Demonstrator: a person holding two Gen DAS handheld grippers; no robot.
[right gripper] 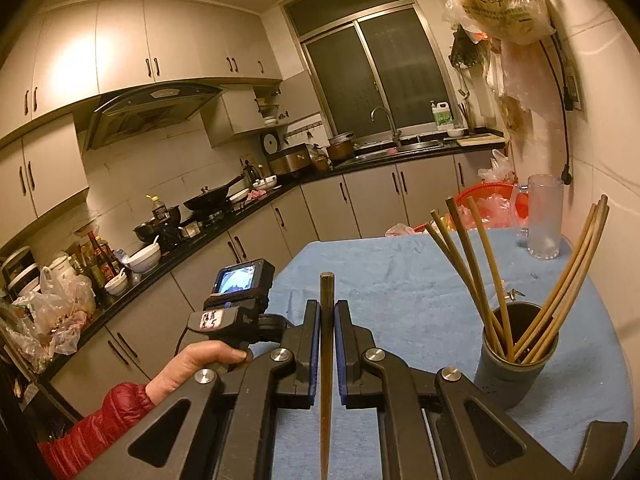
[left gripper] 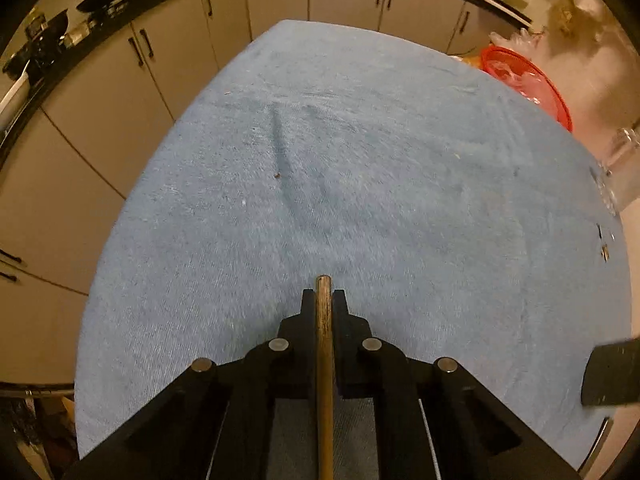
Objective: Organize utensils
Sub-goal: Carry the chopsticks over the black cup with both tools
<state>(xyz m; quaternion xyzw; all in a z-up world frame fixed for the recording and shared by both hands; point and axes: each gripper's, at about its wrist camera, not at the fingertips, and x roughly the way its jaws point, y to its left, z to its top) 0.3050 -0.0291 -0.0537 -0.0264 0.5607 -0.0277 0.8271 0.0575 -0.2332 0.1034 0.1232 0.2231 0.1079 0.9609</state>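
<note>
In the left wrist view my left gripper [left gripper: 323, 296] is shut on a brown wooden chopstick [left gripper: 323, 360], whose tip pokes just past the fingertips above the blue cloth [left gripper: 360, 160] on the table. In the right wrist view my right gripper [right gripper: 327, 308] is shut on a darker chopstick [right gripper: 326, 360] held upright between its blue pads. A grey cup [right gripper: 508, 376] stands on the cloth to its right, with several light chopsticks [right gripper: 472, 260] fanned out in it. A hand [right gripper: 188, 364] in a red sleeve holds the left tool's body [right gripper: 240, 312] at the table's left edge.
A tall glass jar [right gripper: 542, 216] stands at the cloth's far right corner, and a red basket [right gripper: 492, 200] with plastic bags lies behind the table. Small metal bits [left gripper: 604, 248] lie near the right edge. Kitchen cabinets [left gripper: 100, 120] and a crowded counter run along the left.
</note>
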